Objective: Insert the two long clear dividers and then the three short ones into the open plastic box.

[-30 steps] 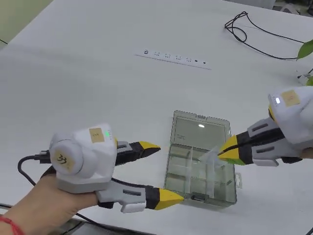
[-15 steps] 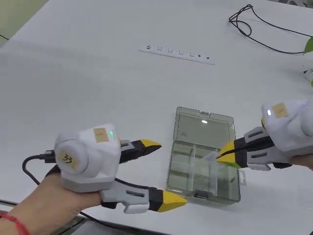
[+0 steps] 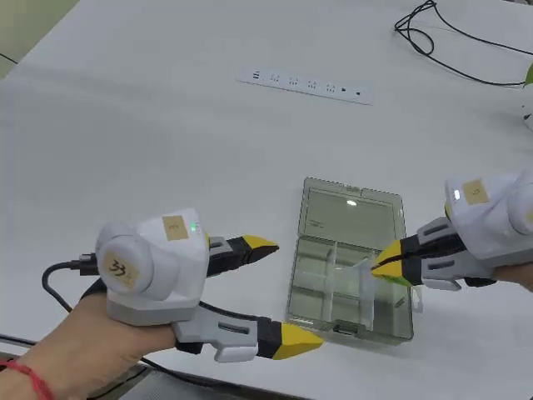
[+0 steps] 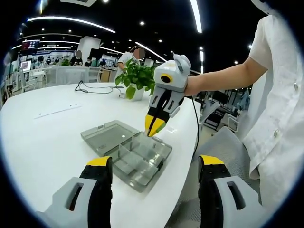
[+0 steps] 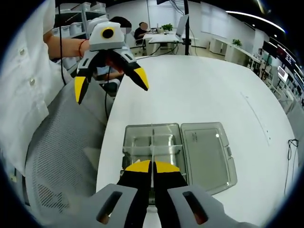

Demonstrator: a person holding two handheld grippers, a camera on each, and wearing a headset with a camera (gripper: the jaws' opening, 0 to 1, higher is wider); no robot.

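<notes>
The open plastic box (image 3: pixel 315 310) lies on the white table with its lid (image 3: pixel 351 217) folded flat behind it. Clear dividers stand inside the tray; their number is hard to tell. My right gripper (image 3: pixel 385 268) hovers over the tray's right part, shut on a clear divider (image 3: pixel 364 286) that hangs edge-down into the box. In the right gripper view that divider (image 5: pixel 152 151) runs as a thin line from the gripper (image 5: pixel 151 167) over the box (image 5: pixel 137 140). My left gripper (image 3: pixel 279 292) stays open just left of the box, jaws wide, holding nothing. The left gripper view has its jaws (image 4: pixel 156 164) framing the box (image 4: pixel 124 153) and the right gripper (image 4: pixel 156 126).
A white power strip (image 3: pixel 304 85) lies far back on the table, and a black cable (image 3: pixel 450 46) coils at the back right. The table's near edge runs just below the box. A potted plant (image 4: pixel 135 78) stands beyond it. A mesh chair (image 5: pixel 66 156) sits beside the table.
My right gripper has brought the divider lower and nearer to the tray's front. The head camera has shifted a little. My left gripper stays open beside the box.
</notes>
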